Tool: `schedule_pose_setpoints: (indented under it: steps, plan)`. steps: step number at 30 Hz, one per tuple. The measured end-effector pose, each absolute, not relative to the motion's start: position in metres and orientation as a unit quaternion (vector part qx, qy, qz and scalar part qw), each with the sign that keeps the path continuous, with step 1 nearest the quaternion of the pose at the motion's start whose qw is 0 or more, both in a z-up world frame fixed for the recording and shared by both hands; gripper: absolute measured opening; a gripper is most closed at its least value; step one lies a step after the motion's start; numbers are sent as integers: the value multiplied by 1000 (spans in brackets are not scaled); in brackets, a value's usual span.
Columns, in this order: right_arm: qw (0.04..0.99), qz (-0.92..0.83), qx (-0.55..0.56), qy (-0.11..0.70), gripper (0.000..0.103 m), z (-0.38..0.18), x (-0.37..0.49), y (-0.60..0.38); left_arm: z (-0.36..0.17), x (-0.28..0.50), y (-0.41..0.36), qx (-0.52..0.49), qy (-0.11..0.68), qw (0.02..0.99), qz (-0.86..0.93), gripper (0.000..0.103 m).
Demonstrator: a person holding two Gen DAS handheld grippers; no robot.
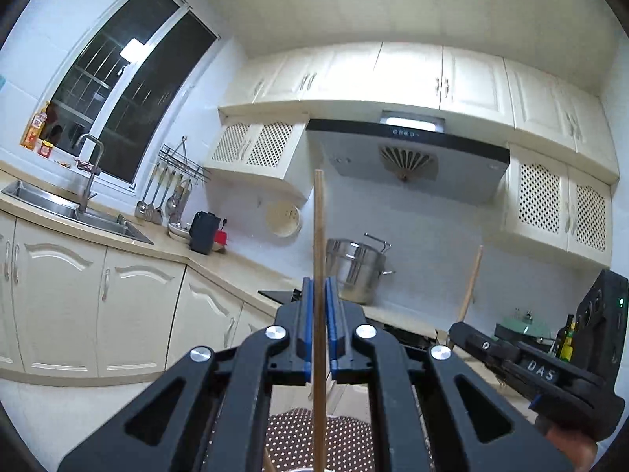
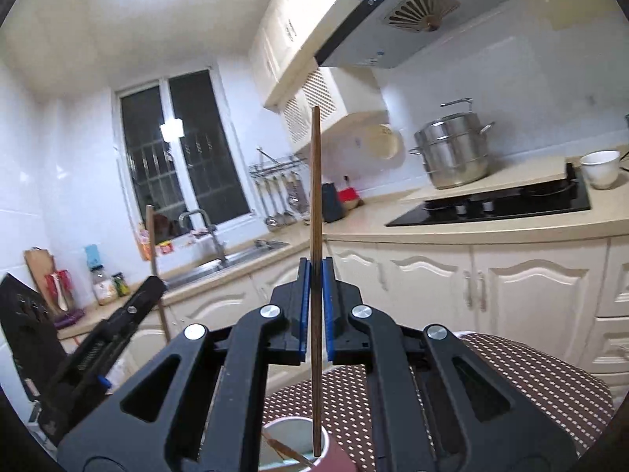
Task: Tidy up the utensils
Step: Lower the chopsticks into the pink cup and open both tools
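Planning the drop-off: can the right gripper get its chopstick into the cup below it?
Probably yes: the right gripper holds its chopstick upright, lower end already inside the open cup; nothing blocks it.

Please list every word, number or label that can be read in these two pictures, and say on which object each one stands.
"DAS": white letters on the body of the right gripper, seen in the left wrist view.
Range hood: a row of round control symbols, too small to read.
Packets on the window sill: printed labels, blurred, not readable.
Dark bottle at the right: label too small to read.
Nothing else is readable.
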State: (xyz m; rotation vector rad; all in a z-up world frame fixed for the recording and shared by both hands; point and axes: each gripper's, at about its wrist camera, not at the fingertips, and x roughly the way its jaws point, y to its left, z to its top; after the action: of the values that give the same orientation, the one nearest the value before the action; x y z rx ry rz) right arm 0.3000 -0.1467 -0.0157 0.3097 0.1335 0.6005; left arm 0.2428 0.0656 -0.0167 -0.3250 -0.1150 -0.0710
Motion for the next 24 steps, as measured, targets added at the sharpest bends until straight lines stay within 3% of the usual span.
schedule_pose_setpoints:
  steps: [8,24]
  plan:
    - [929,337,139,69,7,-24,308,-137,-32,255,50,-127,-80,989,-9,6]
    - [928,341,112,98,7,-40,298,-136,-58,249,56,-120,-16,992,-32,7]
